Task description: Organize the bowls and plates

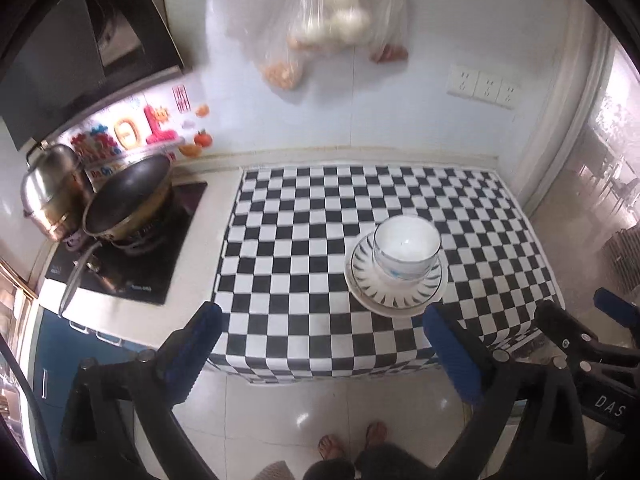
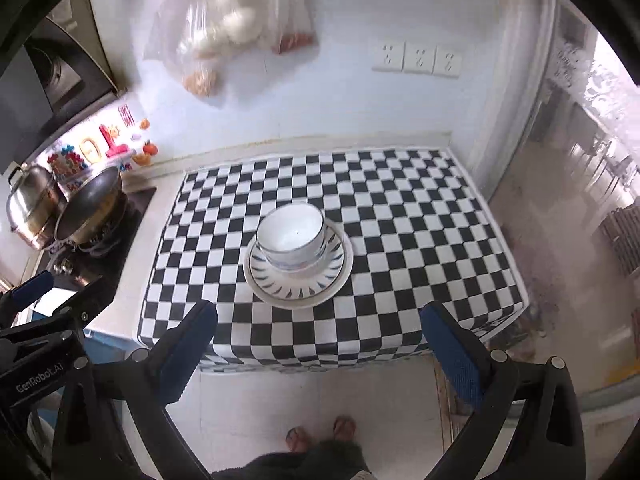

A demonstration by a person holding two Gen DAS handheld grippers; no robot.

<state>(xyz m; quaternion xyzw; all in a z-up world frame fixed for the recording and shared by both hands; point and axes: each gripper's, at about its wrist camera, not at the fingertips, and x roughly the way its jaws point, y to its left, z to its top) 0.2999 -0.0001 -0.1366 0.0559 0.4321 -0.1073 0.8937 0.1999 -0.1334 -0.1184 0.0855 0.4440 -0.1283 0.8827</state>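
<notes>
White bowl point(image 1: 406, 249) was seen stacked on plates point(image 1: 396, 294), clear of both grippers; left gripper point(image 1: 320, 344) and right gripper point(image 2: 320, 340) were held apart, empty; stack best left undisturbed, judged done.

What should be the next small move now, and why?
Probably none beyond pulling the grippers clear: the bowl already sits nested on the plates, stacked on the checkered cloth. The left gripper and right gripper are both open, empty and off the table edge. No other loose dish shows.
</notes>
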